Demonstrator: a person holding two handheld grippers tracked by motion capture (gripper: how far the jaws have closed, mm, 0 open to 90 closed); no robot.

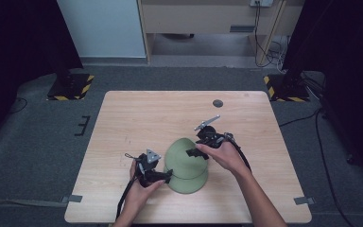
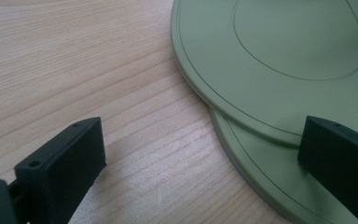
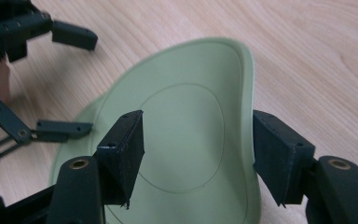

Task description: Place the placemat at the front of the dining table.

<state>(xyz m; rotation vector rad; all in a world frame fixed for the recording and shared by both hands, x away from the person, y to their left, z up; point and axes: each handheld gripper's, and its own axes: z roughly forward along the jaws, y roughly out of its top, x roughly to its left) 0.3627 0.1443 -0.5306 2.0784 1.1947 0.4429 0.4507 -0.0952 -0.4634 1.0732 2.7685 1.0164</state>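
Floor: grey carpet around a light wood tabletop [image 1: 137, 113], with black stands on striped bases beyond its far corners.
Tabletop: wood grain, a small dark round disc [image 1: 218, 103] near the far edge, right of centre.
Plates: two green plates (one stacked on the other) sit in the near half of the tabletop, about mid-width.
Top plate [image 1: 183, 152]: tilted, its far rim lifted and its near part overlapping the lower one; a faint oval line rings its middle [image 3: 186, 140].
Bottom plate [image 1: 189, 184]: flat on the wood, nearer the near edge, its rim showing under the top plate [image 2: 261, 172].
Left gripper [image 1: 163, 176]: held in the left hand [image 1: 139, 187] at the left side of the stack, jaws spread wide; in its own view one jaw stands over bare wood and the other over the plates' overlapping rims.
Right gripper [image 1: 194, 152]: held in the right hand [image 1: 227, 156] from the right, jaws parted astride the top plate's raised rim, one inside the dish, one outside; whether the pads touch the rim I cannot tell.
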